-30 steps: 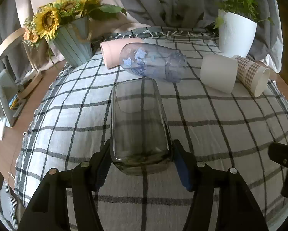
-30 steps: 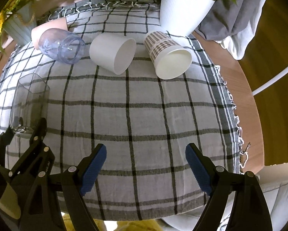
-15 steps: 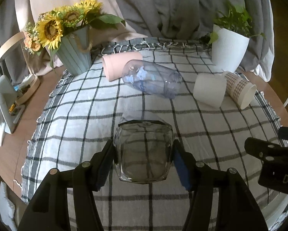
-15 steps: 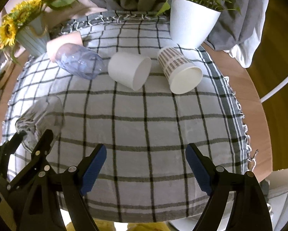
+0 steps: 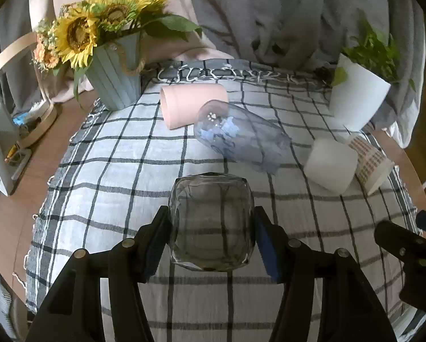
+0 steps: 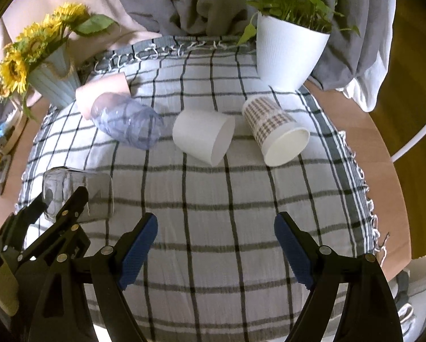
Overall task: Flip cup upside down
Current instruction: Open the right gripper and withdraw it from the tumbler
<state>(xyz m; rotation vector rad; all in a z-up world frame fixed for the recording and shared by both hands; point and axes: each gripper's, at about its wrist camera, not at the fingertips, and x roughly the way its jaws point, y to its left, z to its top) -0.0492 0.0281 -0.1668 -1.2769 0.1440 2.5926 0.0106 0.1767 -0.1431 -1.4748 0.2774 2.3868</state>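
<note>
My left gripper (image 5: 211, 229) is shut on a clear square-sided glass cup (image 5: 211, 222), held above the checked tablecloth (image 5: 113, 171) with its thick base toward the camera. The cup (image 6: 76, 193) and left gripper (image 6: 59, 213) also show at the left of the right wrist view, the cup lifted and tilted. My right gripper (image 6: 215, 245) is open and empty over the cloth's near side; its black body (image 5: 409, 253) shows at the right edge of the left wrist view.
Lying on their sides at the back: a pink cup (image 5: 193, 104), a clear blue-patterned cup (image 5: 238, 136), a white cup (image 6: 203, 136) and a checked paper cup (image 6: 272, 129). A sunflower vase (image 5: 114, 81) stands back left, a white plant pot (image 6: 287, 54) back right.
My left gripper has lifted the glass cup off the cloth and turned it so its base faces the camera. The right gripper has drawn back and risen a little, staying open.
</note>
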